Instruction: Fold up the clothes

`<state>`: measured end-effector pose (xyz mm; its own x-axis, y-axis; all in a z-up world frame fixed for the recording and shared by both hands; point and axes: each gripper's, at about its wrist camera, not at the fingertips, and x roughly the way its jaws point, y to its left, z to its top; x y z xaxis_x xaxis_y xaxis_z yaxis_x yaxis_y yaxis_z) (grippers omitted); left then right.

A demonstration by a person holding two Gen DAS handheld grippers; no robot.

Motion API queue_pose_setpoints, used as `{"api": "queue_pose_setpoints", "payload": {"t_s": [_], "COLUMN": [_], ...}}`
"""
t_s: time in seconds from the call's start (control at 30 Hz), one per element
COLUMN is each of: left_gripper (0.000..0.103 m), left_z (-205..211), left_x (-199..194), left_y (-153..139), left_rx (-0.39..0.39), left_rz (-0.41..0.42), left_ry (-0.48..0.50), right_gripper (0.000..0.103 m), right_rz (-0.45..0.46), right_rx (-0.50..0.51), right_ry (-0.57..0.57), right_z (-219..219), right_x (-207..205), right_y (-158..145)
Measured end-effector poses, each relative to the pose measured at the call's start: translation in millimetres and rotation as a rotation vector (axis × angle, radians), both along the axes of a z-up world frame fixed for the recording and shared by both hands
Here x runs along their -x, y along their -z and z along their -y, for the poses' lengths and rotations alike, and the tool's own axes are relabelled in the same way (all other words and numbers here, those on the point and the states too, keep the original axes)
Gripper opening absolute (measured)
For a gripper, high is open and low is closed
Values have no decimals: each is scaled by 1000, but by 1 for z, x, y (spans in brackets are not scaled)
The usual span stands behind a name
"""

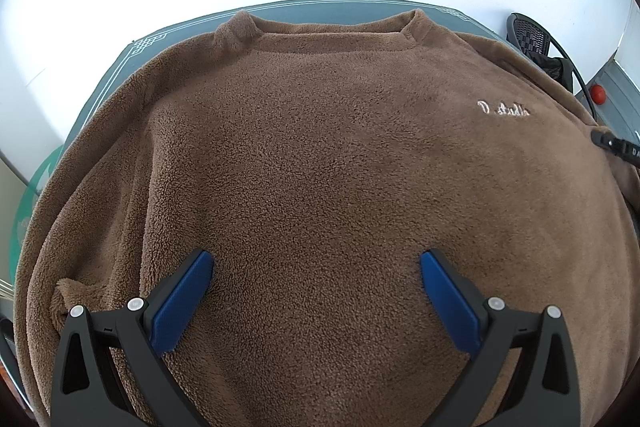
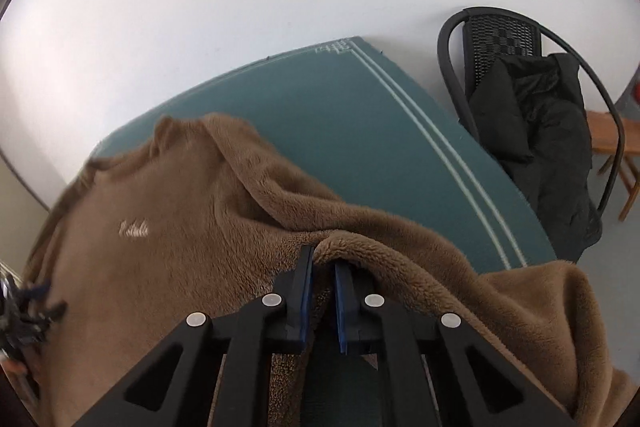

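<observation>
1. The brown fleece sweater (image 1: 320, 155) lies front-up across the teal worktop (image 2: 360, 131), collar at 12 o'clock, still unfolded.
2. The left gripper (image 1: 316, 291) hovers over the hem, jaws wide apart and empty.
3. The right gripper (image 2: 324, 287) has its jaws pinched on a ridge of the sleeve.
4. Judged from this, the first sleeve fold is starting; every fold remains.

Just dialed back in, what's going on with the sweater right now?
A brown fleece sweater lies spread front-up on the teal table. The right gripper has closed on a raised fold of the sweater's edge. The left gripper is open above the lower body, holding nothing. No fold is made yet.
</observation>
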<state>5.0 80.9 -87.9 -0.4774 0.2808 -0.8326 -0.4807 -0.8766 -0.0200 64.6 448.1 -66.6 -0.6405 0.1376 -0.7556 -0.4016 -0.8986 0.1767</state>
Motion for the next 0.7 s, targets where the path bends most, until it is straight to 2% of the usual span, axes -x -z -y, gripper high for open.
{"api": "queue_pose_setpoints", "payload": {"t_s": [0.07, 0.2, 0.27, 0.3, 0.33, 0.4, 0.53, 0.63, 0.7], "left_gripper": [103, 103, 103, 103, 103, 103, 103, 103, 103], "left_z": [0, 0, 0, 0, 1, 1, 1, 0, 0], "left_x": [0, 0, 0, 0, 0, 0, -1, -1, -1], "left_y": [0, 0, 0, 0, 0, 0, -1, 0, 0], "left_rx": [0, -1, -1, -1, -1, -1, 2, 4, 5], "left_rz": [0, 1, 1, 1, 1, 1, 0, 0, 1], "left_ry": [0, 1, 1, 1, 1, 1, 1, 1, 2], "right_gripper": [12, 22, 38, 62, 78, 79, 79, 78, 78], "right_rz": [-3, -14, -36, -52, -72, -110, -122, -94, -62], "right_rx": [-4, -44, -104, -125, -141, -177, -309, -317, -286], "right_ry": [-15, -58, -100, -128, -161, -236, -423, -582, -661], "right_z": [4, 18, 36, 46, 58, 85, 149, 184, 195], "right_x": [-5, -27, -45, -56, -69, -97, -144, -169, -179], "right_y": [-2, -16, -26, -30, -34, -40, -41, -29, -19]}}
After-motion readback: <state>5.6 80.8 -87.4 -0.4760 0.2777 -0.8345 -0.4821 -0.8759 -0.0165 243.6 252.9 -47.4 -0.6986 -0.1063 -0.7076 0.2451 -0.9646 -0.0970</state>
